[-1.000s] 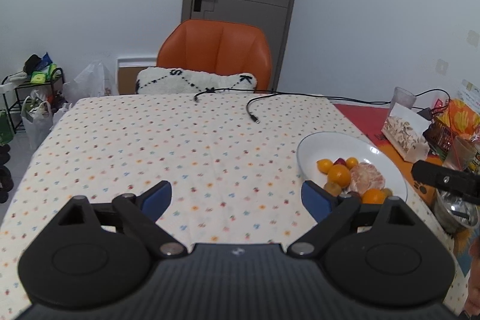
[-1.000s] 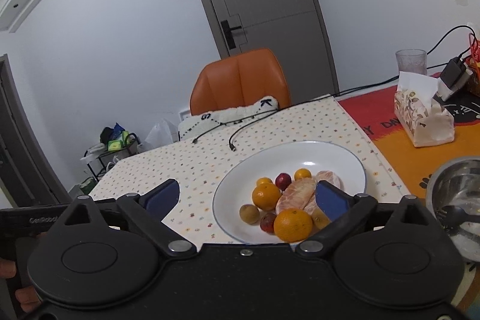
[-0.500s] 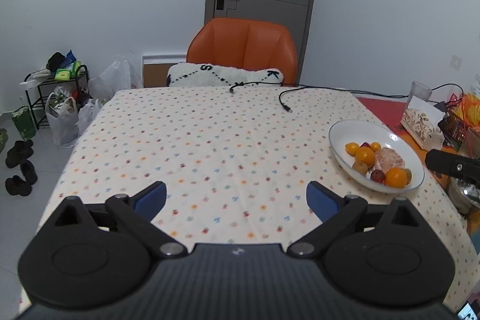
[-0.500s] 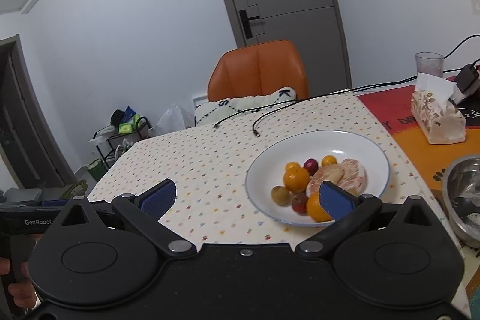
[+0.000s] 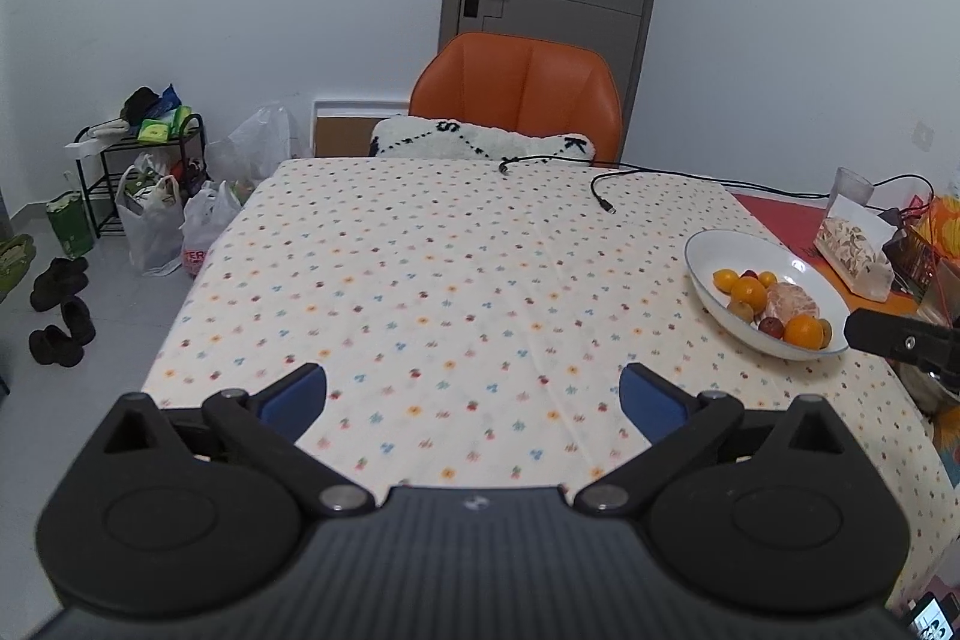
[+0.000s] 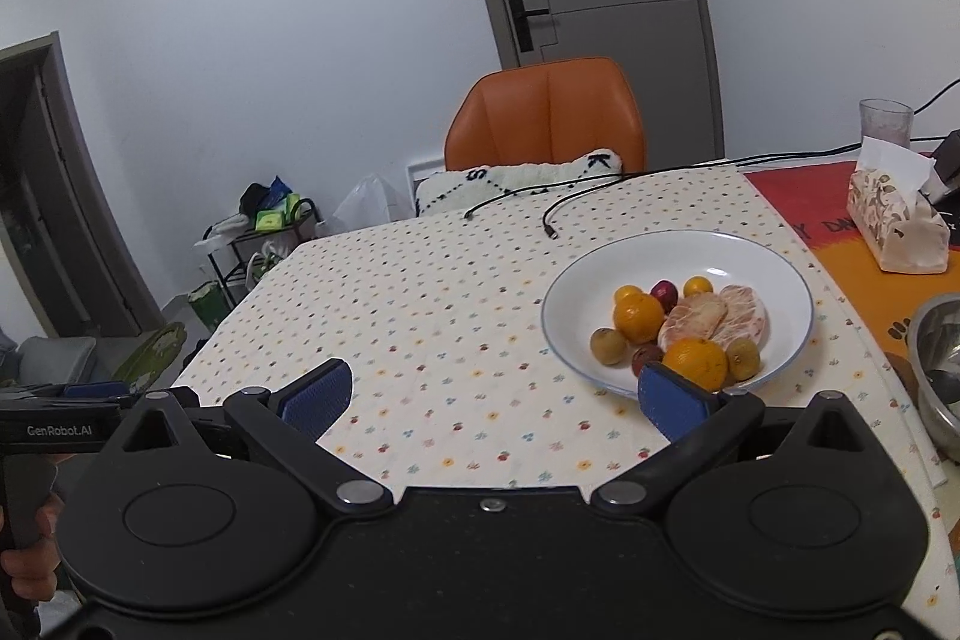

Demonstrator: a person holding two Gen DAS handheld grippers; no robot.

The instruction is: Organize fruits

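A white plate (image 6: 774,256) holds a pile of fruit: oranges (image 6: 638,316), a peeled pomelo piece (image 6: 720,319), small red fruits (image 6: 664,290) and brownish-green ones (image 6: 607,345). It sits on the dotted tablecloth's right side, also in the left wrist view (image 5: 720,250). My right gripper (image 6: 495,394) is open and empty, just in front and left of the plate. My left gripper (image 5: 474,397) is open and empty, above the table's near middle, far left of the plate.
A metal bowl (image 6: 936,370) and a tissue box (image 6: 897,226) stand right of the plate. A glass (image 6: 885,121) and black cables (image 5: 606,196) lie at the back. An orange chair (image 5: 519,100) with a white cushion stands behind the table.
Both grippers have pulled back and up from the table, so more of the cloth shows. The plate and fruit have not moved. Both stay open.
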